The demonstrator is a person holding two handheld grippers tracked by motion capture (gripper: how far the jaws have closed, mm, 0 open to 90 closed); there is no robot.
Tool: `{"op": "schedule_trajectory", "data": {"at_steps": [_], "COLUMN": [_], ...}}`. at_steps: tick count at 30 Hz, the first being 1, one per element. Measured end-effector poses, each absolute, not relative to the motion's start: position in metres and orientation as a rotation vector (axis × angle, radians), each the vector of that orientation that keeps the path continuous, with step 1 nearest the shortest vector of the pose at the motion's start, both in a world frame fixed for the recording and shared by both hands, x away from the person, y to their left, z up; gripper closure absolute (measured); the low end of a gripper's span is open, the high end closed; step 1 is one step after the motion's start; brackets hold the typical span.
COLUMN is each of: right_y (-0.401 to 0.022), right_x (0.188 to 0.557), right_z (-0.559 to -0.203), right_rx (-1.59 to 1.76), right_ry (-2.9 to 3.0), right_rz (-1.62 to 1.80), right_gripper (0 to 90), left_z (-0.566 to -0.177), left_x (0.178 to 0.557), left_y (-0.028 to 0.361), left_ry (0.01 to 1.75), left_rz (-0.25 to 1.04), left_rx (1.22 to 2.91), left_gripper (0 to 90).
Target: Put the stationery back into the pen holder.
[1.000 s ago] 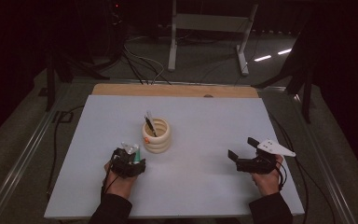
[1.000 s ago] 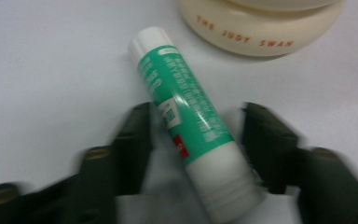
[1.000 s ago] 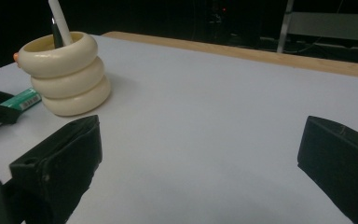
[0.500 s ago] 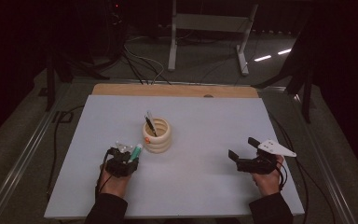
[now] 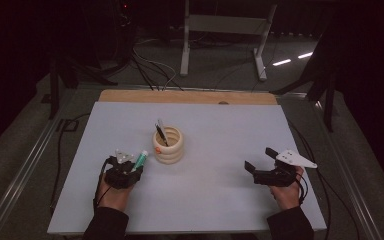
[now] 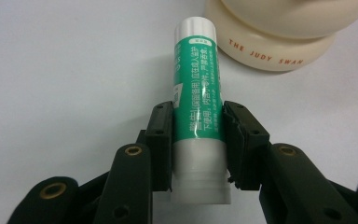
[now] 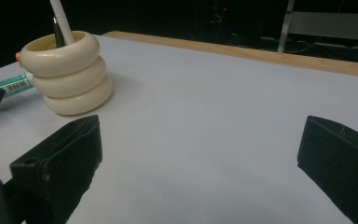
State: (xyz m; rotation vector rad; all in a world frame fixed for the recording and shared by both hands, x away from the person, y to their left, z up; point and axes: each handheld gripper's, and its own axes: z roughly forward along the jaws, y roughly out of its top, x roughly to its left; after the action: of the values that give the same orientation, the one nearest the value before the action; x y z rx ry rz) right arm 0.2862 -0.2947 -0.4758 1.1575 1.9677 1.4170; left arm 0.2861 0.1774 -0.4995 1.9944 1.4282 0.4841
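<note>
Glue stick [image 6: 197, 98], clamped between left tongs [image 6: 198, 142]

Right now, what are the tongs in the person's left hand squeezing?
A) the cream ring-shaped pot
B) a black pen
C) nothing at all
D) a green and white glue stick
D: in the left gripper view the left tongs press from both sides on the glue stick, whose white cap points toward the cream pot.

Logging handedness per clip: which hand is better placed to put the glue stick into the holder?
Left. The left gripper is clamped on the glue stick, right beside the holder. The right gripper stands open and empty, farther off.
</note>
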Motion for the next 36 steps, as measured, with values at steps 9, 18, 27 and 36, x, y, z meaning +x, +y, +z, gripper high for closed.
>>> {"op": "schedule_trajectory", "data": {"at_steps": [9,18,27,36], "right_y": [-0.294,-0.292,-0.294,-0.293], "right_x": [0.286,0.285,0.285,0.286], "right_z": [-0.476,-0.477,-0.478,-0.478], "right_rx": [1.157,1.152,1.164,1.163], "right_ry": [1.967,1.975,1.972,1.972], "right_rz": [1.417,1.42,1.43,1.433], "right_gripper": [0.0,0.0,0.0,0.0], "left_z": [-0.489,-0.478,-0.465,-0.455], "left_x": [0.284,0.283,0.284,0.287], "left_y": [0.184,0.193,0.198,0.198], "left_ry": [1.371,1.326,1.267,1.202], "left_rz": [0.497,0.493,0.496,0.508], "left_rx": [1.986,1.982,1.989,2.012], "left_gripper": [66.1,66.1,66.1,66.1]}}
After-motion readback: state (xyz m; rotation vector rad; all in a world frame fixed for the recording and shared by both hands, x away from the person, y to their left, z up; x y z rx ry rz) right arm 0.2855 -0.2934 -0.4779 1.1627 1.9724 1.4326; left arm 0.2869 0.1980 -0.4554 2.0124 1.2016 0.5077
